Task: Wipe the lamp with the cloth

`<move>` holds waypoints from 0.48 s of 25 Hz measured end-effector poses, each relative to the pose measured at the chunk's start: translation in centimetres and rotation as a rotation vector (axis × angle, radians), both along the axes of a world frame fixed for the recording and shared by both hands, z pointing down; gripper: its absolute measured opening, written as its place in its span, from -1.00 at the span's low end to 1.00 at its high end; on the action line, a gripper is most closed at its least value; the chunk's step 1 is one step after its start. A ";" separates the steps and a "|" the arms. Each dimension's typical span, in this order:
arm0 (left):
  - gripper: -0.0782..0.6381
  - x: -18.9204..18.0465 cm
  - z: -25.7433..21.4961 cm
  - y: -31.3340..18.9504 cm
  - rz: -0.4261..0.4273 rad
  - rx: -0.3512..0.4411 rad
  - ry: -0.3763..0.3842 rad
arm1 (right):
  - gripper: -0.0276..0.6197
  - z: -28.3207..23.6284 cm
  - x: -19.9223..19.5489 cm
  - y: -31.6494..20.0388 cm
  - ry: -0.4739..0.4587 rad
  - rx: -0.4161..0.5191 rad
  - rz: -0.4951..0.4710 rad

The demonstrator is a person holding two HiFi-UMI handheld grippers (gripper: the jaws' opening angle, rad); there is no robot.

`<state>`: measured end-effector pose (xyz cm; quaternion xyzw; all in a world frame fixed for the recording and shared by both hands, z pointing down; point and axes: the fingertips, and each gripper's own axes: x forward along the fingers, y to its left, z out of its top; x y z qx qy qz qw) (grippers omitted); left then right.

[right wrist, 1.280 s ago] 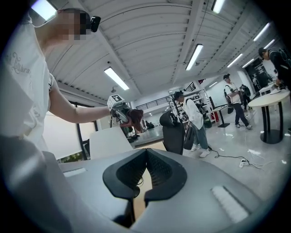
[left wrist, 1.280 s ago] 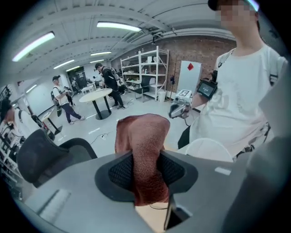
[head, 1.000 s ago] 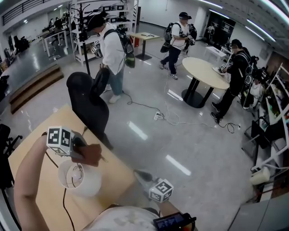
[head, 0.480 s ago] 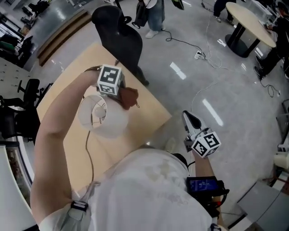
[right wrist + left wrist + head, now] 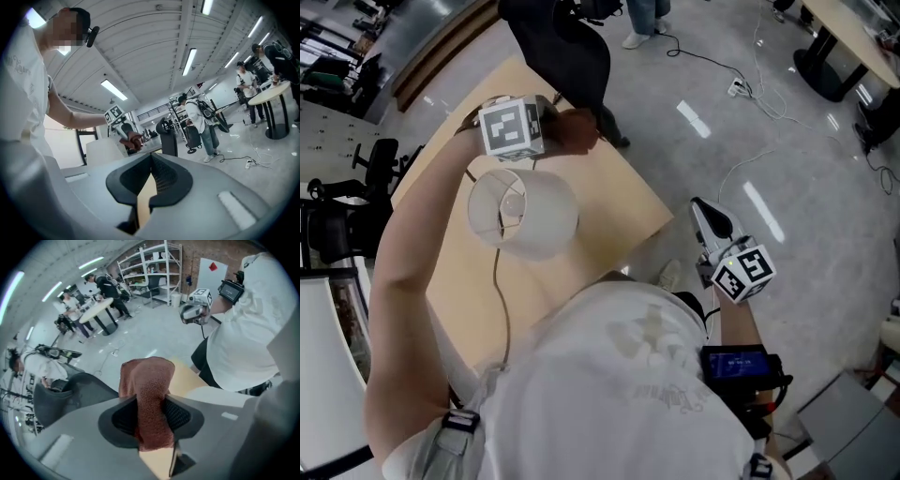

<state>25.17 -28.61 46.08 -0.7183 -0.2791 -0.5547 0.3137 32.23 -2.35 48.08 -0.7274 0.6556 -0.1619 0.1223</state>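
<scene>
Pinches a rust-brown terry cloth (image 5: 147,380) in the left gripper (image 5: 558,128) near the far edge of the pale wooden table (image 5: 614,192), now past the white drum-shaded lamp (image 5: 525,211) standing mid-table rather than beside its shade, and keeps the right gripper (image 5: 705,214) closed, empty, off the table's right edge.
</scene>
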 end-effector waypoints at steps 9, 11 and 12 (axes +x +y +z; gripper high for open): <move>-0.37 -3.3 -10.8 1.8 -0.402 0.068 0.216 | -0.88 0.3 -1.7 -6.2 -0.036 0.073 -0.224; -0.37 -5.2 -10.9 4.4 -0.418 0.093 0.162 | -0.88 0.1 -2.3 -6.7 -0.062 0.093 -0.250; -0.37 -6.1 -10.6 5.6 -0.419 0.138 0.130 | -0.88 0.0 -2.5 -7.0 -0.068 0.097 -0.267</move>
